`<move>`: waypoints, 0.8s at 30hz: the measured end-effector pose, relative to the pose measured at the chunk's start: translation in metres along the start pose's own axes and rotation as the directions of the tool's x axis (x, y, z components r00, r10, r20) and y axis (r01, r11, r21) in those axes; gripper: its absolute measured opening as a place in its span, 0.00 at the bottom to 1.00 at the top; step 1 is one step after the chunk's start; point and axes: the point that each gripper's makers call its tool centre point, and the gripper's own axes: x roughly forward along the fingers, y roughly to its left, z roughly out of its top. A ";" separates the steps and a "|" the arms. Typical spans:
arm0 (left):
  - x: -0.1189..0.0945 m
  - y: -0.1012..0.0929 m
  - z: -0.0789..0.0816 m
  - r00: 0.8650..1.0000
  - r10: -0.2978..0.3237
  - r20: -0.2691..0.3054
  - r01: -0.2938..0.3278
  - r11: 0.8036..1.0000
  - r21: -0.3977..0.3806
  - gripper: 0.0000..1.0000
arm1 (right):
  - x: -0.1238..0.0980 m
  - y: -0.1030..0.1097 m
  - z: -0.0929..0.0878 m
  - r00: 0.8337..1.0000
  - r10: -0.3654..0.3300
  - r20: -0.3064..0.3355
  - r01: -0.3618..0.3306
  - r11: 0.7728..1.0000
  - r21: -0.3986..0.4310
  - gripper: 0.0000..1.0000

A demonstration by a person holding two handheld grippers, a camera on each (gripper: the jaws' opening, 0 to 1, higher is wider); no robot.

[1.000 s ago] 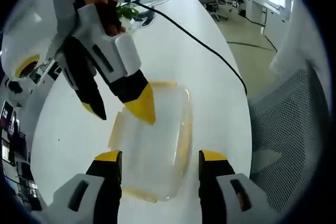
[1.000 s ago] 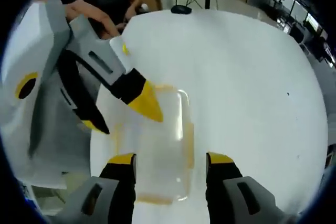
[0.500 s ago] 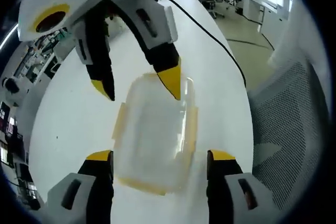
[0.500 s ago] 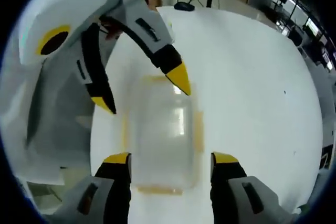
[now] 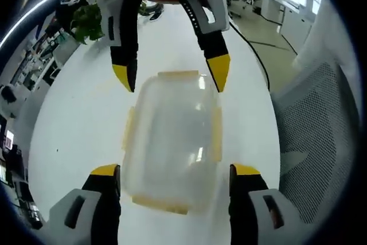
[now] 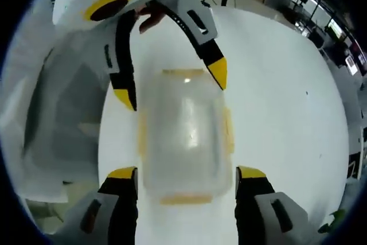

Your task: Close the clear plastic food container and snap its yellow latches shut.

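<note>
With the lid seated on the clear container (image 5: 172, 142), press each yellow latch (image 5: 217, 142) down squarely, one hand-held gripper steadying the opposite end so the box cannot slide on the white bench (image 5: 74, 124). The container lies between the spread, empty jaws of the left hand-held gripper (image 5: 175, 176); beyond its far end, the right hand-held gripper (image 5: 172, 78) straddles it, likewise released.

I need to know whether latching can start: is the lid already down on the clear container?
Yes, the lid lies flat on the clear container. The yellow latches flare outward along its edges, apparently not snapped, though that is hard to confirm.
</note>
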 end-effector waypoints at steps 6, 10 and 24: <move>0.006 0.001 -0.003 1.000 -0.014 -0.014 0.014 1.000 0.013 0.78 | 0.007 0.001 -0.009 0.999 -0.036 -0.021 0.035 0.999 -0.029 0.74; 0.008 0.003 -0.005 1.000 -0.002 -0.029 0.004 0.999 0.045 0.78 | 0.011 0.002 -0.013 0.998 -0.047 -0.036 0.045 0.997 -0.058 0.73; 0.012 0.002 -0.012 0.999 -0.003 -0.054 0.006 0.998 0.062 0.76 | 0.015 0.002 -0.012 0.996 -0.063 -0.059 0.057 0.993 -0.099 0.69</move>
